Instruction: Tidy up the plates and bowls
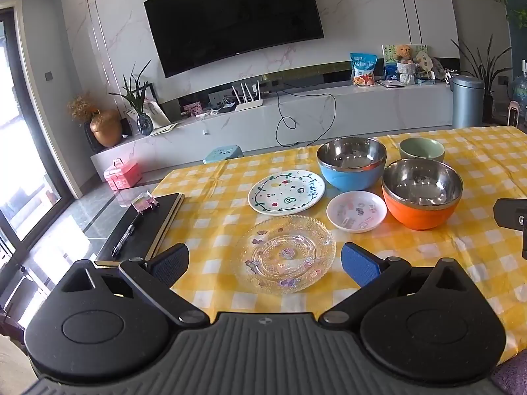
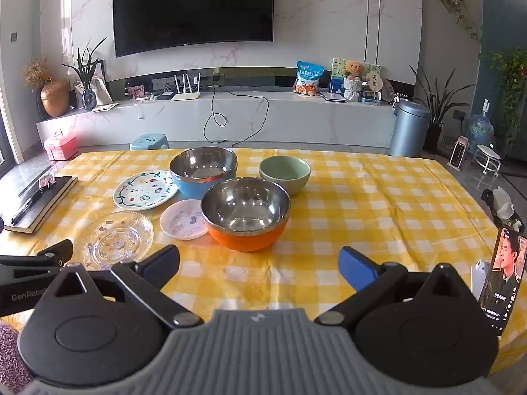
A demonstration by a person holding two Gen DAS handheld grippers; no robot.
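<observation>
Jaws: left gripper point(image 1: 265, 263) and right gripper point(image 2: 258, 263) were spread apart, empty.
Glass plate point(image 1: 287, 254): judged brittle, slippery; best taken by its rim.

You see six upright, empty dishes close together: a clear glass plate point(image 1: 287, 254) nearest, a painted white plate point(image 1: 286, 191), a small pink saucer point(image 1: 356, 211), steel-lined orange bowl point(image 1: 422, 194) and blue bowl point(image 1: 351, 163), and a green bowl point(image 1: 422, 148) farthest.

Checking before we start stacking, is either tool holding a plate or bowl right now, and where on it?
Nothing is held. The left tool and the right tool both stand open and empty above the yellow checked tablecloth.
</observation>
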